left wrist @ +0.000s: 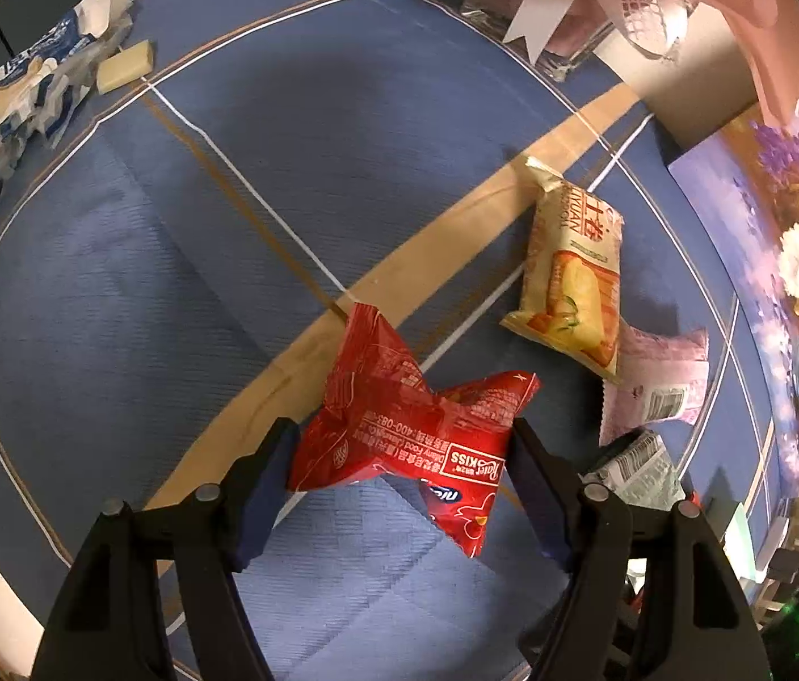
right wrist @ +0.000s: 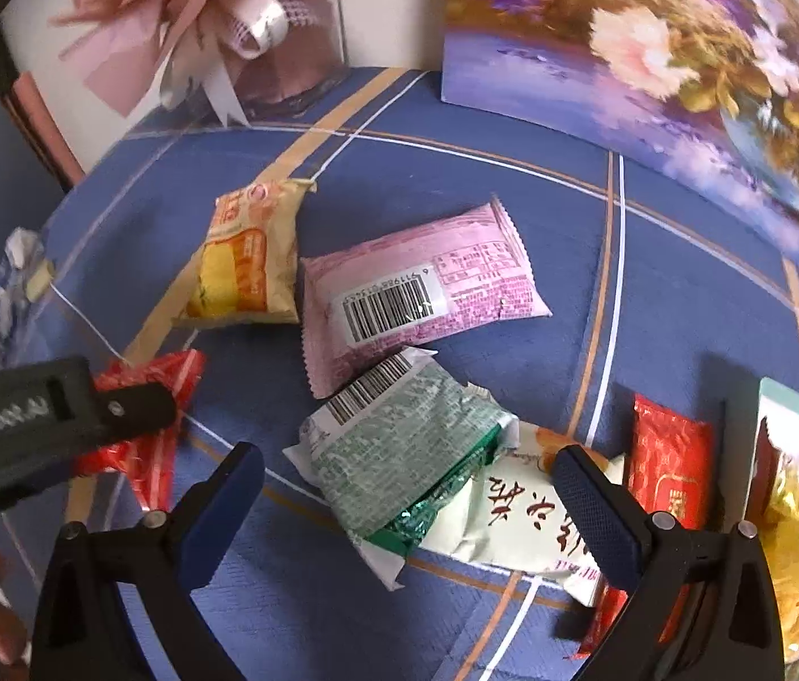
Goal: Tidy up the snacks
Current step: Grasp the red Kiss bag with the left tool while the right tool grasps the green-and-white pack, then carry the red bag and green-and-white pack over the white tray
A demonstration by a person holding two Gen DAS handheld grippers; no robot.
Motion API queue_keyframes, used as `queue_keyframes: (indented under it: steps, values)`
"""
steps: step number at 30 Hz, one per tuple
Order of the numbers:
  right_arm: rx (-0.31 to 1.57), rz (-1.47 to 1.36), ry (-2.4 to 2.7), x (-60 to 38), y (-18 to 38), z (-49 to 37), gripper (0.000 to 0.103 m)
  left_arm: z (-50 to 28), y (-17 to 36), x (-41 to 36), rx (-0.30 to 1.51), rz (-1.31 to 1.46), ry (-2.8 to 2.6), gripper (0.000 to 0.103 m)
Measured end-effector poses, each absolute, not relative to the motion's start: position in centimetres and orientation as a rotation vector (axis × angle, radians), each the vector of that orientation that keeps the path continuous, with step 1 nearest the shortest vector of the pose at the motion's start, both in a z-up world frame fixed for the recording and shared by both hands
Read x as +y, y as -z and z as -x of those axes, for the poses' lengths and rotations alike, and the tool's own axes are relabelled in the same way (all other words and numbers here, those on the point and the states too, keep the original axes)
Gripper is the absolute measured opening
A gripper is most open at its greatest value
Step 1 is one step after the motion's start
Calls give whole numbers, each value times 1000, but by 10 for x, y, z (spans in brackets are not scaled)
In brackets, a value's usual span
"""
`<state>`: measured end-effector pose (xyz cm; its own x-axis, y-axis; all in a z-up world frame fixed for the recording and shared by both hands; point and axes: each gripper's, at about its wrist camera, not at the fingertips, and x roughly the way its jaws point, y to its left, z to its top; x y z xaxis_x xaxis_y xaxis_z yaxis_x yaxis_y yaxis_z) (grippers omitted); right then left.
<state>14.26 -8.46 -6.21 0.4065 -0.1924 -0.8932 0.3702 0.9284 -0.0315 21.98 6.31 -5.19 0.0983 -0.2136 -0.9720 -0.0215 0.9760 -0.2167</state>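
Left gripper (left wrist: pixel 399 454) clamped on a red snack packet (left wrist: pixel 411 431), both blue pads pressing its sides so the wrapper crumples and bows up between them; packet looks lifted off the blue tablecloth (left wrist: pixel 172 227), though contact underneath can't be confirmed. From the right wrist view the same red packet (right wrist: pixel 144 431) shows at the left edge, partly behind the black body of the left gripper.

Right gripper (right wrist: pixel 399 488) jaws wide apart, nothing pinched; it hangs over a green-and-white packet (right wrist: pixel 405 454) lying barcode side up, which overlaps a white packet with red script (right wrist: pixel 513 511). Neither pad touches them as far as visible.

Other snacks on the cloth: yellow cake packet (right wrist: pixel 246 261) just beside a pink packet (right wrist: pixel 422 289), barcode up; pink one touches the green packet's top corner. Small red sachet (right wrist: pixel 666 465) right of the white packet, near a white-rimmed box (right wrist: pixel 797 425) holding gold-wrapped items at the right edge.

Far left in the left wrist view: torn blue-white wrappers (left wrist: pixel 30 108) and a pale bar (left wrist: pixel 127 65), well apart from the rest. Floral painting (right wrist: pixel 655 45) stands along the back, pink ribbon bouquet (right wrist: pixel 218 5) at top left.
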Motion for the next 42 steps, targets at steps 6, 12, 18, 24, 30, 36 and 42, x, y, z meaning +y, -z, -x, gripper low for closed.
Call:
queue_keyframes:
  steps: [6,12,18,24,30,36,42]
  values:
    - [1108,-81,379,-75,71,-152,103,-222,55,62,1468,184,139,75]
    - [1105,-4,400,-65,72,-154,89,-222,54,62,1468,186,135,75]
    - [1101,-24,408,-68,66,-151,77,-222,53,62,1468,184,132,75]
    - [1103,-47,402,-73,62,-147,73,-220,48,60,1456,179,140,75]
    - [1087,-135,427,-93,49,-137,73,-216,36,58,1435,185,156,75]
    - [1045,-275,463,-125,30,-116,73,-210,16,53,1398,185,188,75]
    - [993,-396,520,-159,3,-85,73,-200,-8,39,1354,174,237,75]
